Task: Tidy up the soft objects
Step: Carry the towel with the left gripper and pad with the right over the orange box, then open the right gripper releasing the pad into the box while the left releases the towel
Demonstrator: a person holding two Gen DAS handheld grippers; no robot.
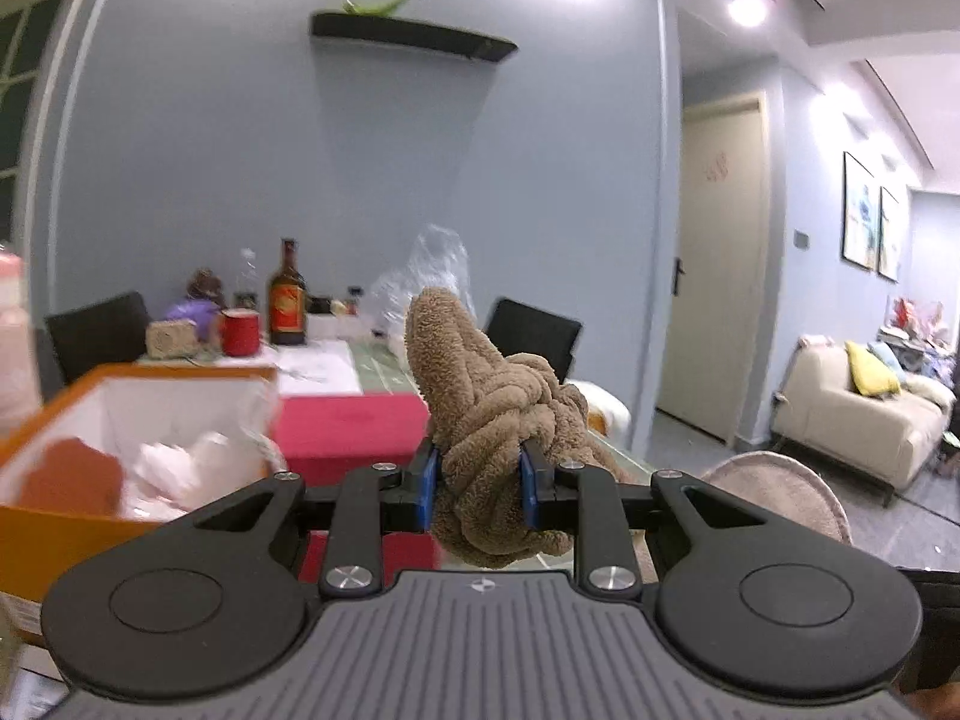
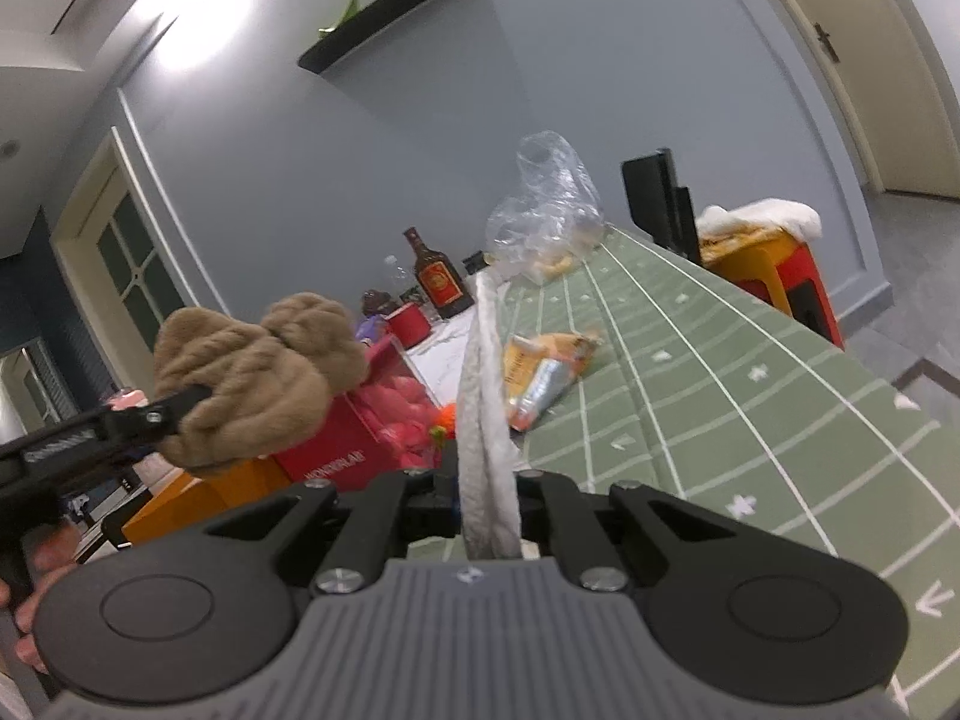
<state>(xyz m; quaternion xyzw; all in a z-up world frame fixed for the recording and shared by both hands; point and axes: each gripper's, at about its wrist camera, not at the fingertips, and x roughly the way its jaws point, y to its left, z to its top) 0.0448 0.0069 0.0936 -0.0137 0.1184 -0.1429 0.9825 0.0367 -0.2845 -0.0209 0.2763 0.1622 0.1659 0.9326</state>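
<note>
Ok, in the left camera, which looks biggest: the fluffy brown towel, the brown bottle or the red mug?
1. Fluffy brown towel, though it sits in the left tongs, right by the camera, so that is unsure.
2. Brown bottle.
3. Red mug.

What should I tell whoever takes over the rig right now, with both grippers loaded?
Left gripper: shut on the bunched brown towel, held off the table.
Right gripper: shut on a grey-white cloth that stretches forward over the green tablecloth.
Orange box: open, left of the brown towel, some cloth pieces already inside. Red box is beside it.
Done: both items gripped.
Left: neither one is put away yet; the orange box looks like the likely destination.
</note>
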